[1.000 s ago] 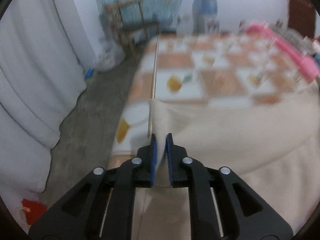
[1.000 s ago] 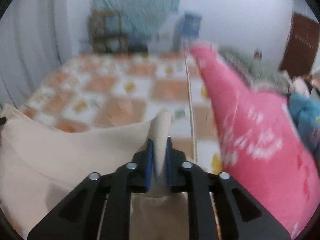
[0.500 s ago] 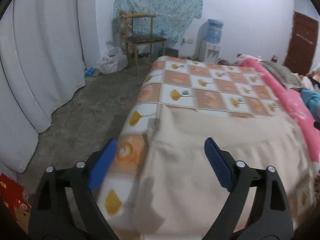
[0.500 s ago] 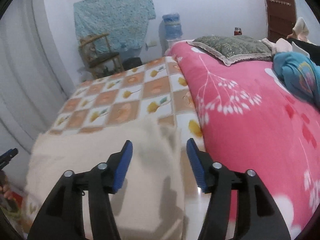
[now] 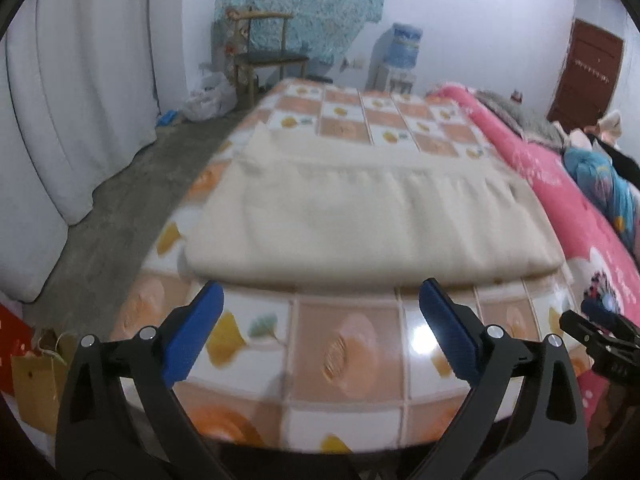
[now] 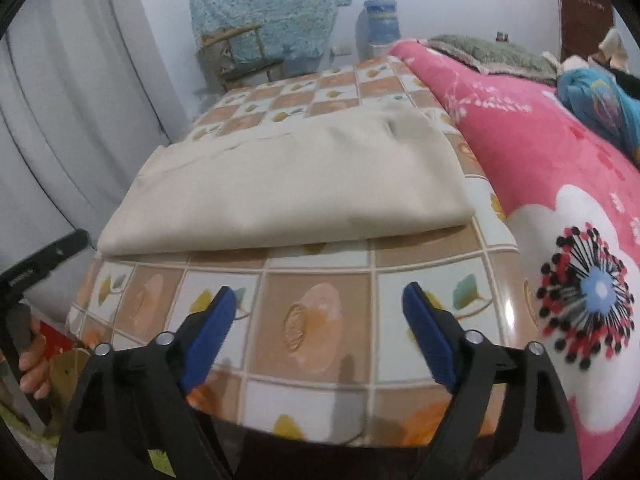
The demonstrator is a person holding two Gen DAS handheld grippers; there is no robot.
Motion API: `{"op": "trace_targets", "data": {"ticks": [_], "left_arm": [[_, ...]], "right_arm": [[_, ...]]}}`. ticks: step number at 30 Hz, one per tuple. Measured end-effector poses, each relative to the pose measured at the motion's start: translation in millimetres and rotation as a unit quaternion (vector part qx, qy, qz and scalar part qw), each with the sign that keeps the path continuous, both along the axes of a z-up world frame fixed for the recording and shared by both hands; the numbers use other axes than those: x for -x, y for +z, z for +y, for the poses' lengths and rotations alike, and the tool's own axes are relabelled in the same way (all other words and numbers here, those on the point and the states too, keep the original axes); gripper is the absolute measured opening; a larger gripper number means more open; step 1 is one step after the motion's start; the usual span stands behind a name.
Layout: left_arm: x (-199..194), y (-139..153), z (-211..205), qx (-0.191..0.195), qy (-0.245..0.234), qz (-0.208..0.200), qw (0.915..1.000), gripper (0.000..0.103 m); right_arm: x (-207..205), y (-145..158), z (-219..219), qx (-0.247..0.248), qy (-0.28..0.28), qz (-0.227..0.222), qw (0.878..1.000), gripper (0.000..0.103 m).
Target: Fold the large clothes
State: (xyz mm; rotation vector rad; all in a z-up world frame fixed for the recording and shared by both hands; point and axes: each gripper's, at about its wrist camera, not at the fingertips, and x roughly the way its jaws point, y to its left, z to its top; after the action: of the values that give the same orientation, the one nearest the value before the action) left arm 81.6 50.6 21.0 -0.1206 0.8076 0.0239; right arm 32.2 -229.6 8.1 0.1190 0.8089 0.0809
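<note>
A large cream garment (image 5: 360, 216) lies folded over in a wide flat band across the tiled-pattern table (image 5: 352, 344); it also shows in the right wrist view (image 6: 296, 188). My left gripper (image 5: 320, 312) is open and empty, back from the garment's near fold, above the table's front edge. My right gripper (image 6: 318, 312) is open and empty, also short of the near fold. The right gripper's tip (image 5: 600, 340) shows at the right of the left wrist view. The left gripper (image 6: 40, 264) shows at the left of the right wrist view.
A pink flowered blanket (image 6: 560, 184) lies right of the table, with a blue garment (image 6: 600, 100) and a pillow (image 6: 492, 52) on it. White curtains (image 5: 72, 112) hang at left. A wooden chair (image 5: 264, 48) and a water dispenser (image 5: 400, 56) stand at the back wall.
Both grippers held a cream corner, then opened and let go. They have since drawn back toward the table's front edge. The garment now lies folded on the table.
</note>
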Motion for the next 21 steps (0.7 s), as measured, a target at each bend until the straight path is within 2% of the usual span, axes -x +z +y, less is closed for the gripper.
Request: {"op": "trace_targets", "data": {"ticks": [5,9,14,21], "left_arm": [[13.0,-0.5,-21.6,-0.017,0.014,0.017,0.9996,0.095],[18.4,8.6,-25.2,-0.037,0.033,0.017,0.9986,0.095],[25.2,14.1,-17.2,-0.034,0.07,0.008,0.9969,0.095],[26.1,10.4,-17.1,-0.059,0.073,0.014,0.9955,0.095]], "right_arm": [[17.6,22.2,27.7,0.058,0.0,-0.052,0.997,0.096],[19.4,36.1,42.5,0.073,0.005,-0.078,0.994,0.096],[11.9,34.8,49.6,0.073,-0.014,-0.057,0.996,0.096],[7.7,27.6,56.8,0.072,-0.022,-0.037,0.996,0.096]]}}
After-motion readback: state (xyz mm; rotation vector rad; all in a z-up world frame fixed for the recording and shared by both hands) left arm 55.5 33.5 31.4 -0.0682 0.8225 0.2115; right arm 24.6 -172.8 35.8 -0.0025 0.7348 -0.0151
